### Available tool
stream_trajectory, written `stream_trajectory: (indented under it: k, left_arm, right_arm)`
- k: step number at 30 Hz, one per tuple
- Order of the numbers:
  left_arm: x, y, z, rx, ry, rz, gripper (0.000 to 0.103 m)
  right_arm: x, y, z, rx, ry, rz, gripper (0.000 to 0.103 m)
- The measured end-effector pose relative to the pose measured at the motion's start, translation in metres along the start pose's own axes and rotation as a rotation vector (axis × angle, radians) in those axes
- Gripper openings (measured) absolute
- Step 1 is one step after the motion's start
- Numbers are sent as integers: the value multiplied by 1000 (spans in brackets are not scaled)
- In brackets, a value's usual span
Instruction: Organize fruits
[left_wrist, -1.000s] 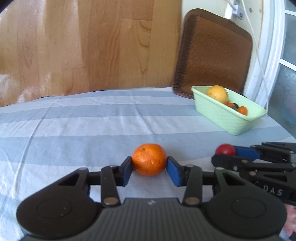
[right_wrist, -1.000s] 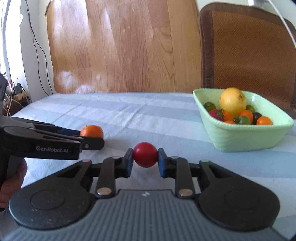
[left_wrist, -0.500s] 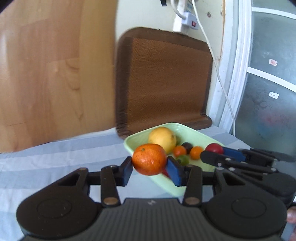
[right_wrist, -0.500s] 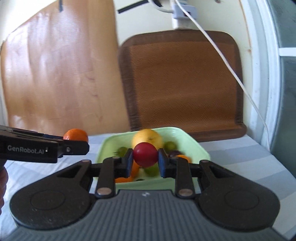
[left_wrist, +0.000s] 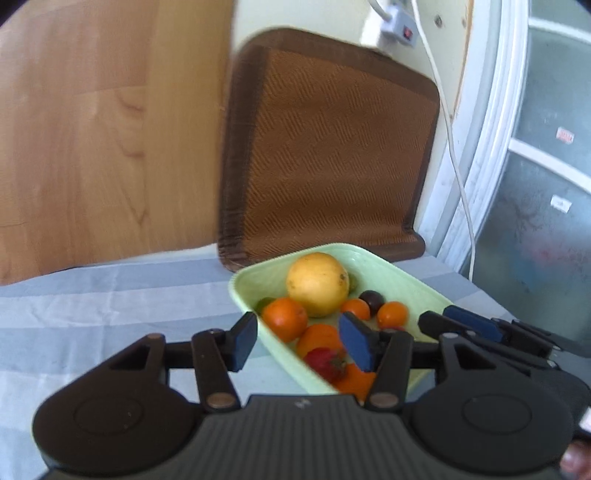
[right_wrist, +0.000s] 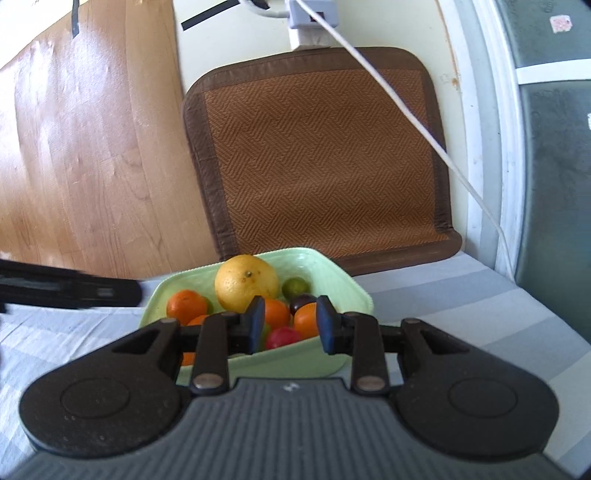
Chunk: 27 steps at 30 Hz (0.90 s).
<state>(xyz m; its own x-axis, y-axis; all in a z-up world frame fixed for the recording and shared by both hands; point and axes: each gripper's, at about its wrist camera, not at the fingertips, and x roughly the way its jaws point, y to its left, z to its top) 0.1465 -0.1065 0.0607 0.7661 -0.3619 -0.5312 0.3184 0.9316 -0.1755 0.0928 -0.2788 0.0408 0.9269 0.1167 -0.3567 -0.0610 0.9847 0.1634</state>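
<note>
A pale green bowl (left_wrist: 402, 280) (right_wrist: 332, 269) on the striped tablecloth holds a large yellow citrus (left_wrist: 317, 284) (right_wrist: 246, 283), a mandarin (left_wrist: 285, 319) (right_wrist: 186, 307), a red tomato (right_wrist: 283, 336) and several small fruits. My left gripper (left_wrist: 301, 341) is open and empty over the bowl's near left rim. My right gripper (right_wrist: 290, 324) is open and empty over the bowl's front edge; it shows in the left wrist view (left_wrist: 465, 325) at the bowl's right side.
A brown woven mat (left_wrist: 325, 147) (right_wrist: 317, 155) leans on the wall behind the bowl. A white cable (right_wrist: 406, 110) hangs from a wall socket. A wooden panel (left_wrist: 92, 129) stands at the left. A window frame (left_wrist: 491, 147) is at the right.
Both grippers opened over the bowl. The mandarin left the left gripper and the red tomato left the right gripper; both now lie in the bowl.
</note>
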Motion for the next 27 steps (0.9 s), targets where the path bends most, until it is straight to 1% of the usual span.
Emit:
stream_trajectory:
  k: [3, 5, 7, 11, 14, 16, 18, 21, 24, 27]
  left_arm:
    - [-52, 32, -12, -25, -47, 30, 50]
    - [-92, 54, -26, -35, -72, 83, 50]
    - [-135, 79, -43, -45, -83, 158, 51]
    - [-217, 118, -90, -58, -61, 316, 51]
    - [-274, 130, -129, -27, -28, 436, 53]
    - [-302, 133, -150, -16, -6, 481, 54]
    - [-319, 137, -166, -28, 11, 494, 55]
    - [-315, 140, -171, -45, 11, 469, 55]
    - [-287, 133, -158, -71, -33, 377, 55]
    - [-242, 111, -139, -66, -67, 287, 56]
  right_arm:
    - [-4, -2, -1, 18, -21, -5, 33]
    - [-7, -1, -2, 26, -23, 3, 33]
    - [-12, 2, -5, 27, -21, 19, 33]
    - [-24, 17, -11, -16, -38, 50, 33]
    - [-35, 30, -17, -50, -54, 75, 33]
    - [-41, 36, -21, -61, -49, 99, 33]
    - [-47, 42, -25, -66, -41, 106, 33]
    - [-55, 50, -30, -46, -13, 123, 33]
    - [-64, 60, -38, -25, 27, 146, 33]
    - [-71, 75, -46, -5, 81, 189, 33]
